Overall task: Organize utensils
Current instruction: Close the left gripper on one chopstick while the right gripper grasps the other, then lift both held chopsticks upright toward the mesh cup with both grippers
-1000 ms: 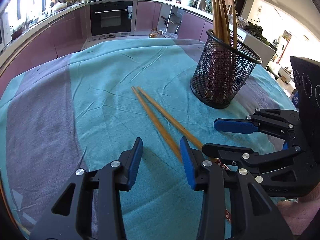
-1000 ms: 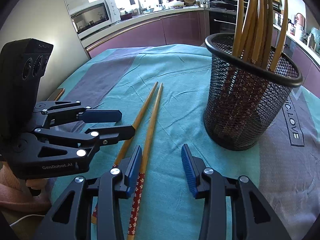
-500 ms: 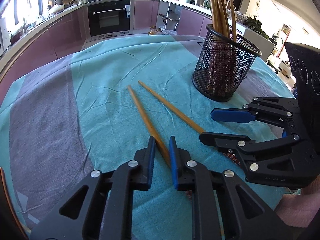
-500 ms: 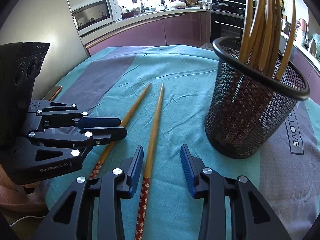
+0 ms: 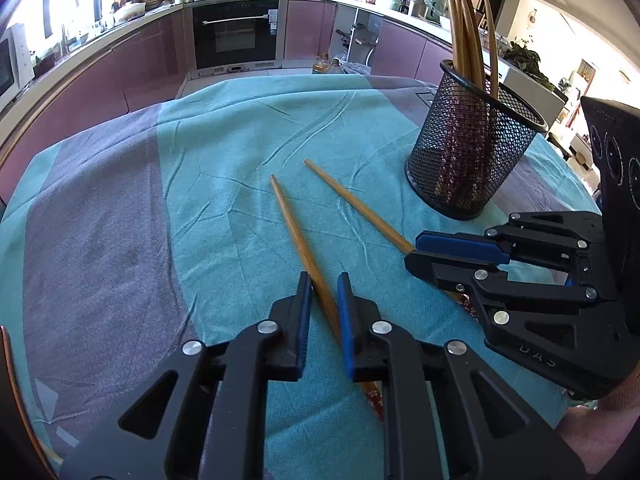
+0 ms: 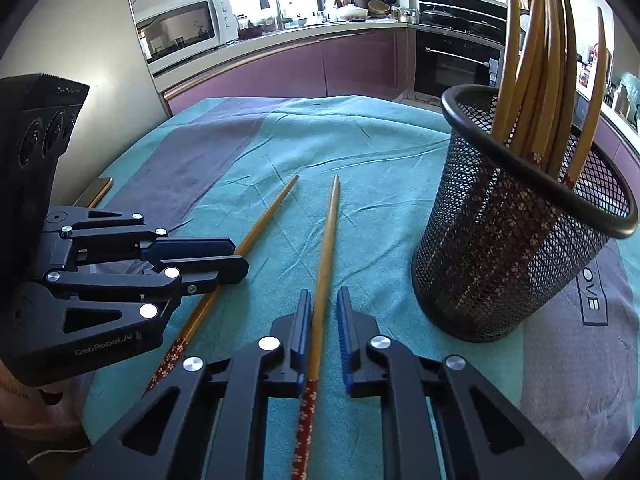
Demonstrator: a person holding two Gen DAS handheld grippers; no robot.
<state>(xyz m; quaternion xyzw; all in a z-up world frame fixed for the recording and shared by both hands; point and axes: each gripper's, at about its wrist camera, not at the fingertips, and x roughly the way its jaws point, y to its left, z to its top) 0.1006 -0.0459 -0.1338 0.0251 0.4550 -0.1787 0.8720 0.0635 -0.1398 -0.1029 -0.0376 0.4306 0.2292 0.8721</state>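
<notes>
Left jaws: the left gripper [image 5: 322, 300] has its blue pads drawn in to a narrow gap, with the left chopstick [image 5: 298, 240] lying between them; from the right wrist view the same gripper [image 6: 230, 258] is seen side-on, its two fingers almost together over that stick.
Right jaws: the right gripper [image 6: 322, 320] is likewise pinched in close around the right chopstick [image 6: 326, 248], which runs straight up the gap; from the left wrist view this gripper [image 5: 414, 248] reaches in from the right with its fingers nearly meeting over the stick.
Contact: whether the pads truly press either stick cannot be made out at the tips; both sets are closed as far as they go on the sticks.
Left chopstick: lies flat on the cloth, thin tip pointing away, red patterned end [image 6: 168, 360] toward the person.
Right chopstick: flat on the cloth beside the other, the two fanned apart at the tips; its red patterned end [image 6: 306, 412] passes under the gripper body.
Mesh cup [image 6: 516, 240]: black wire holder, upright, on the right of the worktop, well clear of both loose sticks.
Cup contents: several more chopsticks [image 6: 536, 60] stand in it, leaning.
Worktop: covered by a teal and grey cloth [image 5: 224, 148].
</notes>
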